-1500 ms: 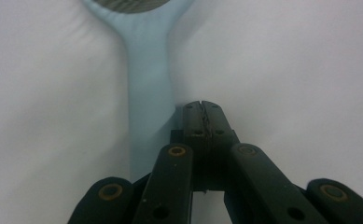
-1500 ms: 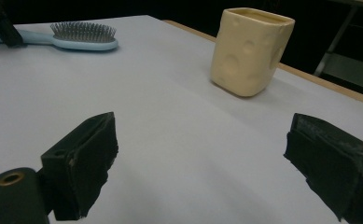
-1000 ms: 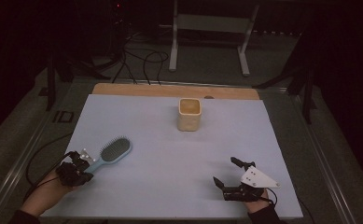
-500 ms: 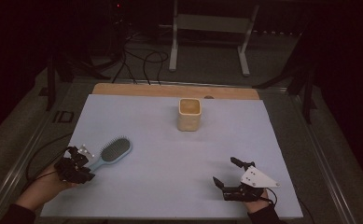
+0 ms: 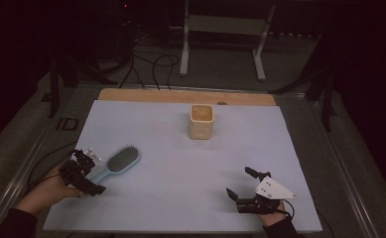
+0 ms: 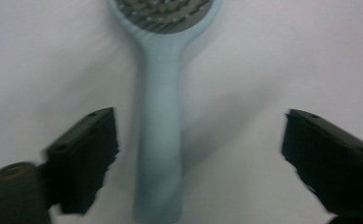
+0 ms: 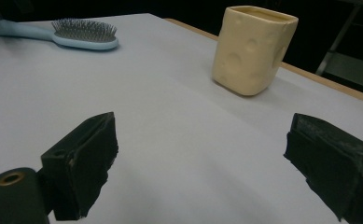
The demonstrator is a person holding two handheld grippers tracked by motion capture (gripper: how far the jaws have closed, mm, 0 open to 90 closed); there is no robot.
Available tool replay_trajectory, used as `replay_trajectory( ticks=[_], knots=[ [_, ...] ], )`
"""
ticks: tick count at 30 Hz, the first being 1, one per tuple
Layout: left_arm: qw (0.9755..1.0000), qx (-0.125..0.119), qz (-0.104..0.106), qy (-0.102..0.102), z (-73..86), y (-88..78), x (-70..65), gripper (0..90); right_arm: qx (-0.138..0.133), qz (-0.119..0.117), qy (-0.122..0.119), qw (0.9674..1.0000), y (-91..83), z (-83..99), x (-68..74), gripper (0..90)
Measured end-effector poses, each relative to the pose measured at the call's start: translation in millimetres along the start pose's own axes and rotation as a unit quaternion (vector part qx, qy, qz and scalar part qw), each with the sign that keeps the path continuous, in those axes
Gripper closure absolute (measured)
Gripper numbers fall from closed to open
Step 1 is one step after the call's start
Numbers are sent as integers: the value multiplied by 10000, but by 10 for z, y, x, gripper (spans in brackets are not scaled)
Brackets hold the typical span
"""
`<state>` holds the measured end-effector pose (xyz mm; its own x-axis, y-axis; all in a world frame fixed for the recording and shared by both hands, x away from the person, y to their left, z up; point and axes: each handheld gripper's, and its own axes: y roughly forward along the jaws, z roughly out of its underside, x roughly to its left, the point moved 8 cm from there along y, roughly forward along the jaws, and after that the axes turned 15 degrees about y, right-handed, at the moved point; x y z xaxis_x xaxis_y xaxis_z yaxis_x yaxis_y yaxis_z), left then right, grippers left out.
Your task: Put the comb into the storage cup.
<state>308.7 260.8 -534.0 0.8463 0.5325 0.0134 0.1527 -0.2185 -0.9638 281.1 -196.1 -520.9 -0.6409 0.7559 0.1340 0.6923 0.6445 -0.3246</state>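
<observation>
My left gripper (image 5: 89,173) has just been opening its jaws; they now stand wide apart, w/ the light blue hairbrush (image 5: 116,161) handle lying free between them, touching neither. The brush lies at lower left of the high view, same place as before. My right gripper (image 5: 242,183), lower right, is unchanged, jaws apart & empty. In the left gripper view the brush head is cut off at the top edge, and the jaws are blurred.

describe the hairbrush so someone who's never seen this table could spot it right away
On the pale sheet covering the table, look near its front left corner, beside the left gripper. The hairbrush lies flat there, light blue with dark bristles and a long handle, unlike the squarish cream cup standing farther back.
</observation>
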Motion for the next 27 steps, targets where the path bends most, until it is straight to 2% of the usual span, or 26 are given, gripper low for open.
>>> replay_trajectory(
  ticks=[2,4,10,15,20,23,27],
  knots=[
    [10000,-1,73,-17,-19,-15,6,1,1,-2,2,10000,0,0,0,88],
    [10000,-26,5,-26,-49,-38,34,0,1,-3,-7,10000,1,0,0,88],
    [9999,-55,43,104,-133,-52,85,0,4,-10,-12,10000,4,1,4,88],
    [9999,23,86,112,-175,8,147,0,9,-13,-11,10000,5,2,4,88],
    [9996,137,145,206,-187,70,193,0,2,-7,-19,10000,3,0,1,88],
    [9995,34,191,231,-210,85,222,0,9,-18,-15,10000,6,2,4,88],
    [9996,86,177,227,-208,145,274,6,14,-19,-19,10000,7,2,12,88]
  ],
)
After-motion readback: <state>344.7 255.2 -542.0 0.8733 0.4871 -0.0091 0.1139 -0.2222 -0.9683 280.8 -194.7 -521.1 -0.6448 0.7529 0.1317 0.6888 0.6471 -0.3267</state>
